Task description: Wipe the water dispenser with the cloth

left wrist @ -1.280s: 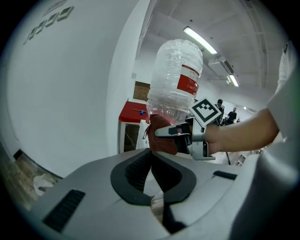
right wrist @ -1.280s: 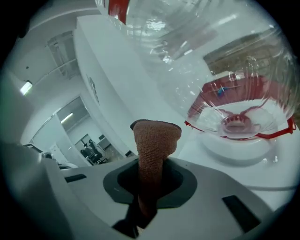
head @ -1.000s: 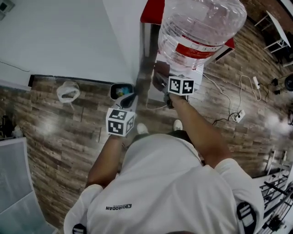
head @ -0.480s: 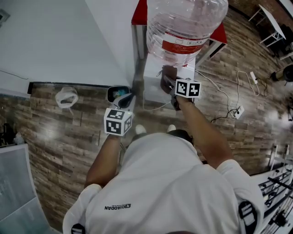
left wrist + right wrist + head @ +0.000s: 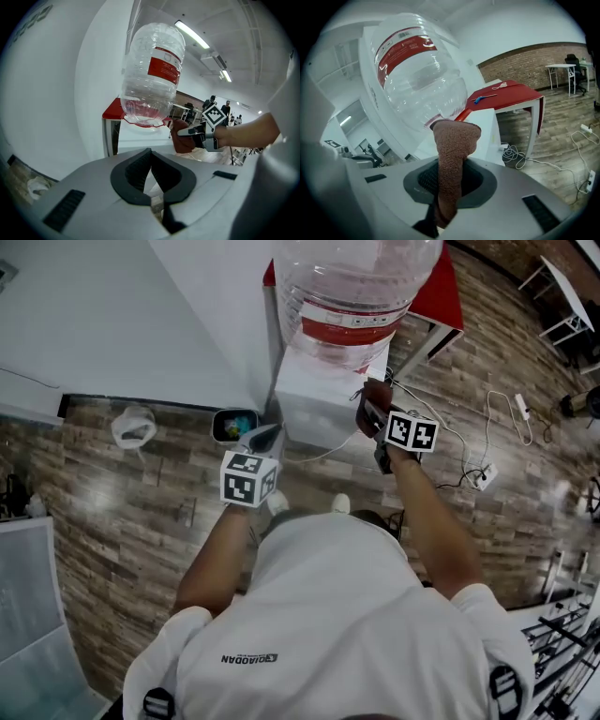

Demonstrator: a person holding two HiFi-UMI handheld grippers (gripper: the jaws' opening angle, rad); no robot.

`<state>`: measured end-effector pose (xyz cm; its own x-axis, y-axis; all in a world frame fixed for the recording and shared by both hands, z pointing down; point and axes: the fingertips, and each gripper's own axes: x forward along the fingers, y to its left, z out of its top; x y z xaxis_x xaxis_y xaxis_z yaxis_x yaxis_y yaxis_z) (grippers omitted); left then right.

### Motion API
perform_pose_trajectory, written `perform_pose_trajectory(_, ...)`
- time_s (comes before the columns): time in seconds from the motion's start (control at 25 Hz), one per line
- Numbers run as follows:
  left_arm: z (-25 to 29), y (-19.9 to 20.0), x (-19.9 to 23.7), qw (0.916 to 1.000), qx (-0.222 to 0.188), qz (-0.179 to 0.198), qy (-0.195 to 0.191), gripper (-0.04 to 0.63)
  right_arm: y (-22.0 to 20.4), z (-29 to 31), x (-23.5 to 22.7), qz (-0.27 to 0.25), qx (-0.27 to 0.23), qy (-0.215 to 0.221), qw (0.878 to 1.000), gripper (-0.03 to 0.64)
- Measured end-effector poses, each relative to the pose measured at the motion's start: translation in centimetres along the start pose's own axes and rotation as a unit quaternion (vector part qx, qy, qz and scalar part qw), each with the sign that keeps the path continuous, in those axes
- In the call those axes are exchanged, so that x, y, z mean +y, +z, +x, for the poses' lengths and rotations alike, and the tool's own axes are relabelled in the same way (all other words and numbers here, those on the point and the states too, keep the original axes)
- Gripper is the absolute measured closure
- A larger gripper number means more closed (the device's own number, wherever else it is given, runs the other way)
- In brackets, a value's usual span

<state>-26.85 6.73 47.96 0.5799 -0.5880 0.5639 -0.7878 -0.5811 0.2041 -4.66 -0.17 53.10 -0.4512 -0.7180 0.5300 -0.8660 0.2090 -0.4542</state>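
Observation:
The water dispenser (image 5: 314, 399) is a white box carrying a large clear bottle (image 5: 352, 287) with a red label. My right gripper (image 5: 373, 411) is shut on a brown cloth (image 5: 374, 395), which sits at the dispenser's upper right edge, just under the bottle. In the right gripper view the cloth (image 5: 452, 150) stands up out of the right gripper (image 5: 450, 180), in front of the bottle (image 5: 417, 70). My left gripper (image 5: 265, 439) hangs off the dispenser's left front corner, shut and holding nothing. Its own view, over the left gripper (image 5: 150, 164), shows the dispenser (image 5: 140, 138), the bottle (image 5: 152, 79) and the cloth (image 5: 182, 139).
A red table (image 5: 441, 296) stands behind the dispenser against the white wall (image 5: 112, 306). A small bin (image 5: 232, 425) and a plastic bag (image 5: 134, 427) sit on the wood floor at the left. Cables and a power strip (image 5: 485, 476) lie at the right.
My right gripper has carried the cloth rightward across the dispenser to its right edge. The left gripper has stayed near the left corner. The head view has shifted.

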Motion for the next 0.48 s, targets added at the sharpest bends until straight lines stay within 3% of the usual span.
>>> perform_pose_trajectory(0.32, 0.0, -0.6, -2.8, 0.9992, -0.008, -0.016, 0.035, 0.606, 0.6, -3.6, -3.3, -0.098, 0.014, -0.009, 0.995, 0.561)
perform_pose_trajectory(0.48, -1.4, -1.8, -3.7, 0.9974, -0.015, -0.031, 0.063, 0.606, 0.7, -4.6, -2.3, -0.189, 0.021, -0.001, 0.982, 0.560)
